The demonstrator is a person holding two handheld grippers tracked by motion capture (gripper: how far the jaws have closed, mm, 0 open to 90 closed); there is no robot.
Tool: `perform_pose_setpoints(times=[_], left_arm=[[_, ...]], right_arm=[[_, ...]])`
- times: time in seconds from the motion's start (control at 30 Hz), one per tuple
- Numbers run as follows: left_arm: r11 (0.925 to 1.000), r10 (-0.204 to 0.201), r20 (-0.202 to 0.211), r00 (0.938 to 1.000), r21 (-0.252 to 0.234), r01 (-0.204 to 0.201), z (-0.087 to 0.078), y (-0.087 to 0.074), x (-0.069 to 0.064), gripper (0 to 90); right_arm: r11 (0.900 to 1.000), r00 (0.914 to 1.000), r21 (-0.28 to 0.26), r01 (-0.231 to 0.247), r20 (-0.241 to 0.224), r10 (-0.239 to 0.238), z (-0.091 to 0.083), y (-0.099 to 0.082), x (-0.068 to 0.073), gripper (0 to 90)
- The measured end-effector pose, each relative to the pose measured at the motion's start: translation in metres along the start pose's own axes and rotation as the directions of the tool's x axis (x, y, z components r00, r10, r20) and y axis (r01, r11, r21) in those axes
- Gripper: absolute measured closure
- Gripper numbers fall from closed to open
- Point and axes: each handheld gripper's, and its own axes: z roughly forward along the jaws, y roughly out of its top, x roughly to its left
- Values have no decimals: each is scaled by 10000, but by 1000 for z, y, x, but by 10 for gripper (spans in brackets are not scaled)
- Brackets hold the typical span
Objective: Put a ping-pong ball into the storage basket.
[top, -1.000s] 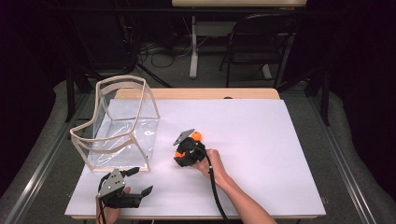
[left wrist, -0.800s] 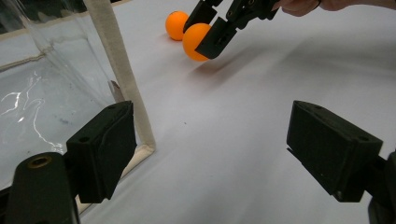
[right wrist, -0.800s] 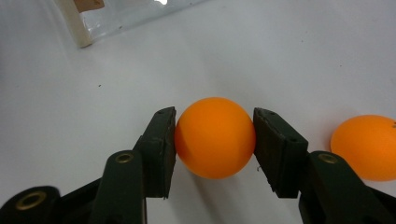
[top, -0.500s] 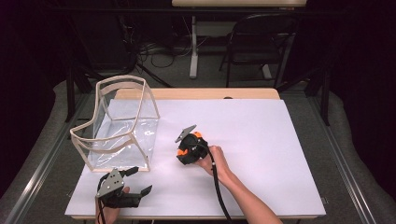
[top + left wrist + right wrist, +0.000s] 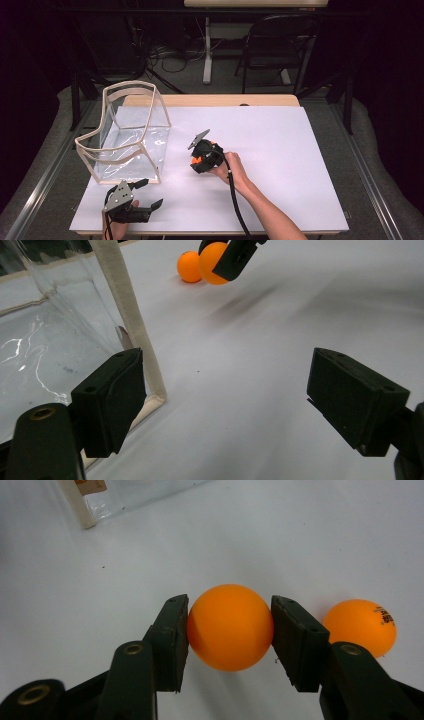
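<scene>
While left hand-held gripper gapes empty, right hand-held gripper clamps orange ball.

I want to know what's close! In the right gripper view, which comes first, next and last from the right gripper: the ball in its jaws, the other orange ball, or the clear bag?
1. Held orange ball: pinched between the right gripper jaws.
2. Second orange ball: just beyond, at the right, on the table.
3. Clear bag: farthest, top left corner.
</scene>
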Motion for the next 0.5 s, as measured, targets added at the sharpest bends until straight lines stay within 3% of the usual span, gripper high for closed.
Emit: perform_pose_setpoints(times=[0.5], left_arm=[[10000,-8,10,10000,-6,8,1,0,0,160]], right_arm=[[9999,9999,122,78,-75,-77,-7,10,-4,509]])
